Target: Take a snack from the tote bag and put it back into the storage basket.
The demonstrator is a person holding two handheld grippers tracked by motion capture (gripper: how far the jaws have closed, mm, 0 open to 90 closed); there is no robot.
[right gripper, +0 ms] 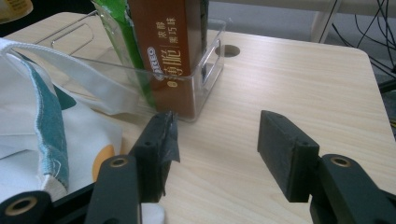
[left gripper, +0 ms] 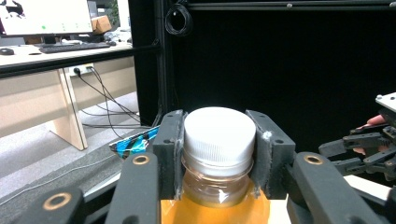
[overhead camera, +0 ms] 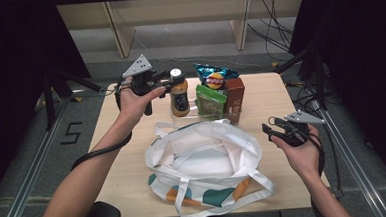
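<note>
The left gripper point(overhead camera: 165, 83) is at the far left of the wooden table point(overhead camera: 275, 94), its two black jaws clamped on the neck of a bottle point(overhead camera: 179, 96) of amber drink, just under the white cap point(left gripper: 219, 133); in the left gripper view both pads press against the cap's sides with the orange liquid below them. The bottle stands upright at the left end of a clear plastic bin point(right gripper: 205, 74) on the far middle of the table. To its right in the same bin stand a green packet point(overhead camera: 211, 100) and a brown box point(overhead camera: 234, 99), with a blue chip bag point(overhead camera: 213, 77) just behind them. Near the person, in the middle of the table, lies a white tote bag point(overhead camera: 203, 160) with teal and orange patches, its mouth open upward and its far rim touching the bin. The right gripper point(overhead camera: 273, 126) hangs above the table's right side, just right of the bag, and its jaws stand apart with nothing between them, only bare tabletop under them in the right gripper view.
</note>
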